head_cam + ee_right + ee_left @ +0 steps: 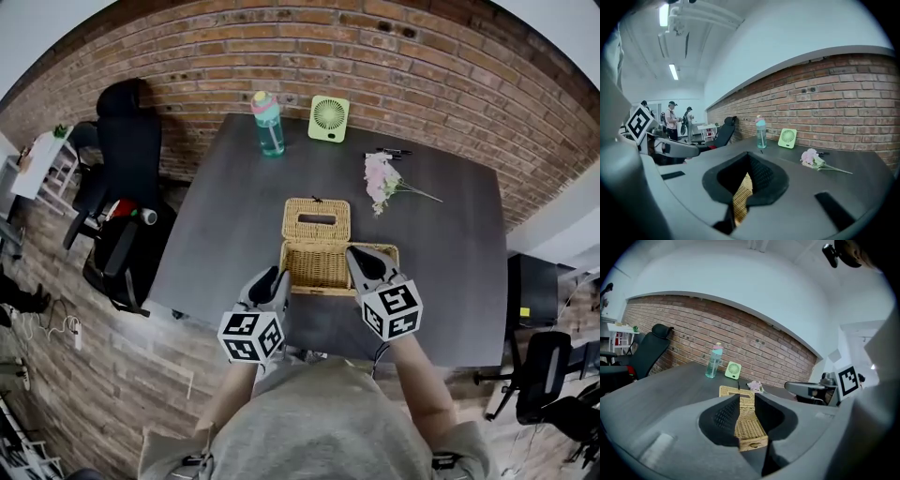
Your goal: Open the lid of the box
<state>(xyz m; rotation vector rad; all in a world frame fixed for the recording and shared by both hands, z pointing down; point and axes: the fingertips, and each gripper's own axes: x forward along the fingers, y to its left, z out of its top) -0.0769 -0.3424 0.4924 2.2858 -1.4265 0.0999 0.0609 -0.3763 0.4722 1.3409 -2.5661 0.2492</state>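
Note:
A wicker box (319, 267) stands near the front edge of the dark table (225, 216). Its lid (316, 220), which has a slot in it, is swung back behind the open body. My left gripper (275, 281) is at the box's front left corner. In the left gripper view its jaws (746, 401) stand apart, with nothing gripped and the box (750, 430) showing beyond them. My right gripper (361, 258) hovers over the box's right side. In the right gripper view its jaws (749, 161) are shut, with only a sliver of wicker (740, 199) visible beneath.
At the table's far edge stand a teal bottle (267, 122) and a green fan (328, 118). Pink flowers (382, 180) and pens (389, 152) lie to the right. A black chair (127, 150) stands left of the table. A brick wall runs behind.

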